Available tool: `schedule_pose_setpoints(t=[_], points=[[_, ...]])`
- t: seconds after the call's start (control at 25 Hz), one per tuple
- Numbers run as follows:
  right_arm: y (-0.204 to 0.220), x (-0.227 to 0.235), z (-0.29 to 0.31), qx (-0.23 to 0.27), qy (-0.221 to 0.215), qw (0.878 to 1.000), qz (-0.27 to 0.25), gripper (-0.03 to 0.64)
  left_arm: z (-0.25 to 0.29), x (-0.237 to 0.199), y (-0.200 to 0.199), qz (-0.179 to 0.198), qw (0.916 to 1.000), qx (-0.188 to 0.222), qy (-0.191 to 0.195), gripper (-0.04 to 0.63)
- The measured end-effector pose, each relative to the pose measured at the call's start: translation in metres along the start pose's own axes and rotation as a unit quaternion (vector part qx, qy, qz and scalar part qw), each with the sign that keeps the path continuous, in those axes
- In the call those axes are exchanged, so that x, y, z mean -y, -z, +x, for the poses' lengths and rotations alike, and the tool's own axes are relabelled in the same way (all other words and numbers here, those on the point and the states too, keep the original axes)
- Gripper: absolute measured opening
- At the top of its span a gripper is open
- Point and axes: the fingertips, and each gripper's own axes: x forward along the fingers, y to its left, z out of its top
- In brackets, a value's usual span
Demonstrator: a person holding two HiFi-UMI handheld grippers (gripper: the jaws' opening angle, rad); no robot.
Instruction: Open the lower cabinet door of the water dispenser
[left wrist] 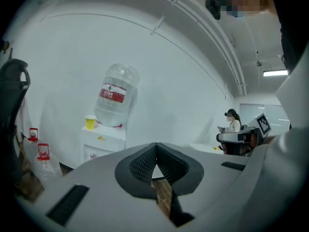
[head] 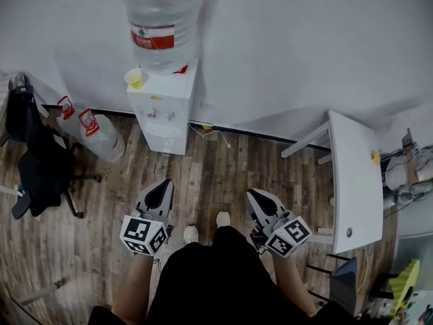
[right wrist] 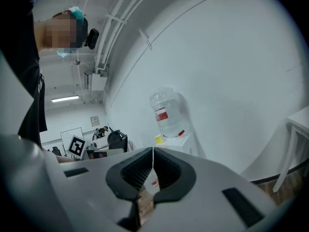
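Distance explains it: my left gripper [head: 165, 184] and right gripper [head: 254, 194], both pinched together and empty, hang well short of the water dispenser [head: 162, 114].

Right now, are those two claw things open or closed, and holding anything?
Left gripper: closed, holding nothing.
Right gripper: closed, holding nothing.
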Motion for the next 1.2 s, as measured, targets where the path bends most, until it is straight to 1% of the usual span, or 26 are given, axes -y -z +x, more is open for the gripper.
schedule_pose_setpoints(t=[0.12,0.24,0.48,0.6,0.72,0.96,1.2], points=[[-0.002,-0.001,0.009,-0.008,-0.008,1.0,-0.004,0.023,-0.001,-0.007,0.002,-0.008,0.9999,0.004,-0.009,0.014],[-0.005,0.0,0.022,-0.018,-0.025,0.999,-0.014,0.025,-0.001,-0.014,0.002,-0.015,0.9996,0.012,-0.023,0.014],[-0.006,0.015,0.053,-0.032,-0.067,0.997,-0.011,0.025,0.008,-0.028,0.002,-0.024,0.9976,0.018,-0.063,0.014],[-0.006,0.029,0.071,-0.042,-0.088,0.995,-0.005,0.024,0.02,-0.036,0.003,-0.025,0.9961,0.011,-0.084,0.014],[-0.008,0.049,0.088,-0.051,-0.105,0.993,0.002,0.023,0.04,-0.039,0.006,-0.024,0.9947,-0.005,-0.099,0.014],[-0.007,0.107,0.116,-0.072,-0.131,0.989,0.014,0.024,0.096,-0.036,0.01,-0.03,0.9924,-0.028,-0.116,0.014],[-0.005,0.162,0.148,-0.084,-0.157,0.984,0.025,0.023,0.152,-0.035,0.011,-0.016,0.9898,-0.04,-0.136,0.014]])
